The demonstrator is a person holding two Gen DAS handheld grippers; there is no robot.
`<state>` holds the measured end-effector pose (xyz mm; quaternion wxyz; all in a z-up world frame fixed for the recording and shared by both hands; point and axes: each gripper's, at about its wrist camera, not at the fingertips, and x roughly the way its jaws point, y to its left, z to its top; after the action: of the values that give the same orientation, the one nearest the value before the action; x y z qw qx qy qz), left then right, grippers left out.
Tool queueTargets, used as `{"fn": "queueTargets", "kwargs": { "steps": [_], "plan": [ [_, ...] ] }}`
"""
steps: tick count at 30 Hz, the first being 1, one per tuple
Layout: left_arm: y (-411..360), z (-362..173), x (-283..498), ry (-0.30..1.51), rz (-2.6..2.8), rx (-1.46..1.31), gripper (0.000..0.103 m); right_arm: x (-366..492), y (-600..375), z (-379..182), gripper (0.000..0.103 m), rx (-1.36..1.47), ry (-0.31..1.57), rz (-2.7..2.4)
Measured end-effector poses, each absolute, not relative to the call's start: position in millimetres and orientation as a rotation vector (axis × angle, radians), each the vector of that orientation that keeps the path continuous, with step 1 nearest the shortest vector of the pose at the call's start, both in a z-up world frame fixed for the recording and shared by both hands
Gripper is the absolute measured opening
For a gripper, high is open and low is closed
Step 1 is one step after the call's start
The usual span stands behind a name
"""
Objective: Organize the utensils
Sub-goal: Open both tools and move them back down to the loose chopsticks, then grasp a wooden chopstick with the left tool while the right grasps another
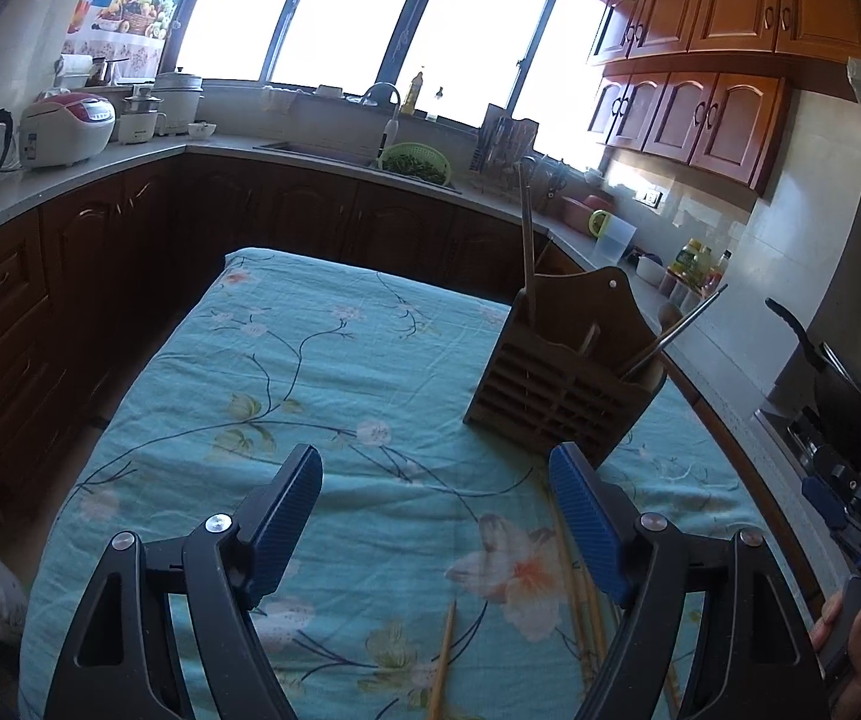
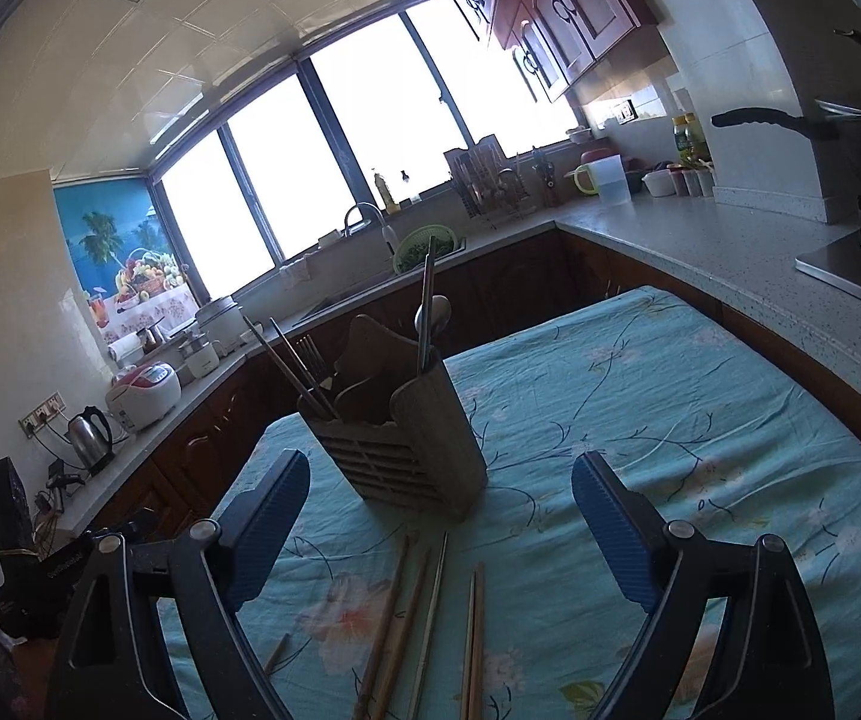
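Chopsticks (image 2: 430, 624) lie loose on the tabletop (image 2: 670, 420), bottom centre, just short of the holder (image 2: 406, 450). Both tongs, left (image 1: 433, 516) and right (image 2: 439, 522), are spread and empty, so you're between picks; next, I'd say pinch one stick.

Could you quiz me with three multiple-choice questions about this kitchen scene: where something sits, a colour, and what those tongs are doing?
1. Where does the wooden utensil holder stand?
A. on the flowered tablecloth
B. in the sink
C. on the stove

2. What colour are the pads on the tongs?
A. red
B. blue
C. yellow

3. What state are the right tongs in?
A. shut on a spoon
B. shut on nothing
C. open and empty

Answers: 1 A, the holder rests on the tablecloth beyond the loose chopsticks. 2 B, both pads are ribbed blue. 3 C, the fingers stand wide apart with nothing between; the left tongs look the same.
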<state>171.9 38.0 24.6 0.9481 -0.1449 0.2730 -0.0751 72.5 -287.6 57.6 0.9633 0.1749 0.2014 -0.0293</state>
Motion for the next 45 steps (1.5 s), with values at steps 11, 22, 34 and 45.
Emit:
{"fn": "queueTargets", "kwargs": {
  "steps": [11,22,34,45],
  "plan": [
    [35.6,25.5,140.7,0.636,-0.167,-0.237,0.078,64.0,-280.5,32.8,0.09,0.326,0.492,-0.083],
    [6.2,8.3,136.9,0.804,-0.177,-0.019,0.07,83.2,-274.9,1.5,0.053,0.298,0.644,-0.091],
    [-1.9,-6.1,164.9,0.947,-0.219,0.019,0.029,122.5,-261.7,-42.4,0.015,0.243,0.842,-0.051],
    [-14.7,-21.0,197.2,0.931,-0.227,0.06,0.022,155.0,-258.3,-59.2,0.007,0.183,0.921,-0.059]
  ]
}}
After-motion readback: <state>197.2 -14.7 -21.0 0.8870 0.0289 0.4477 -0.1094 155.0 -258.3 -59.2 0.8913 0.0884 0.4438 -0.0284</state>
